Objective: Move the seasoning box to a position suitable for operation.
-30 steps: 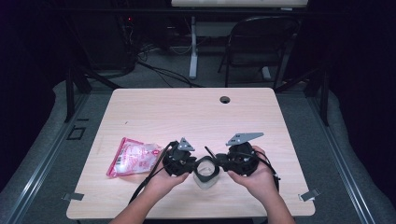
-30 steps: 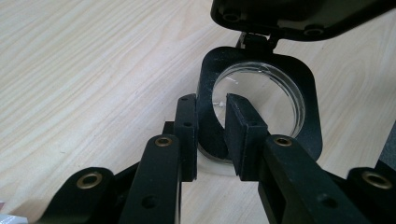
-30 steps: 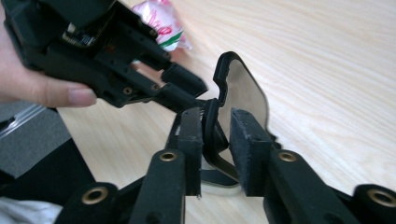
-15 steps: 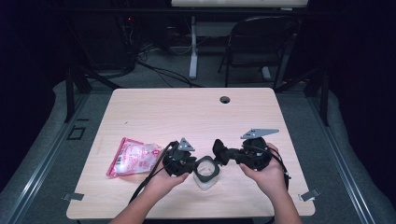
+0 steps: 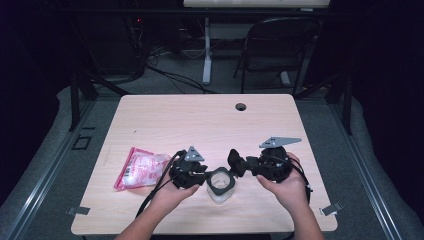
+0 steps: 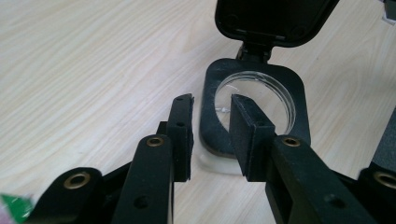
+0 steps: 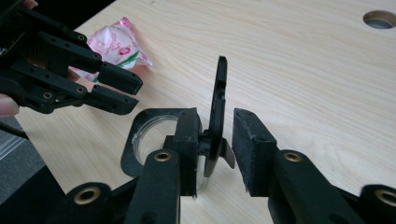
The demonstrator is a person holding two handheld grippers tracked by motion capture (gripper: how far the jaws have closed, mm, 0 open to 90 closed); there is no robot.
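Note:
A small clear container point(image 5: 220, 192) with a black square rim point(image 6: 299, 102) stands near the table's front edge. Its black flip lid point(image 6: 273, 21) is raised upright on its hinge. My left gripper point(image 6: 212, 100) straddles the rim's near wall, one jaw outside and one over the opening; its jaws have just been opening and a gap shows beside the rim. My right gripper point(image 7: 217, 114) has the upright lid point(image 7: 218, 93) edge-on between its jaws, which have just been opening; the right pad stands off it. From above, the left gripper point(image 5: 206, 176) and right gripper point(image 5: 234, 162) flank the container.
A pink snack bag point(image 5: 140, 167) lies on the table left of the left hand, also the pink bag point(image 7: 114, 44) behind the left gripper point(image 7: 137, 95). A cable hole point(image 5: 241, 106) sits at the table's far edge. A folding chair point(image 5: 280, 45) stands beyond the table.
The container's lid has swung up from shut to upright. The right gripper has drawn slightly right, away from the container, and its jaws stand wider. The left hand has stayed put.

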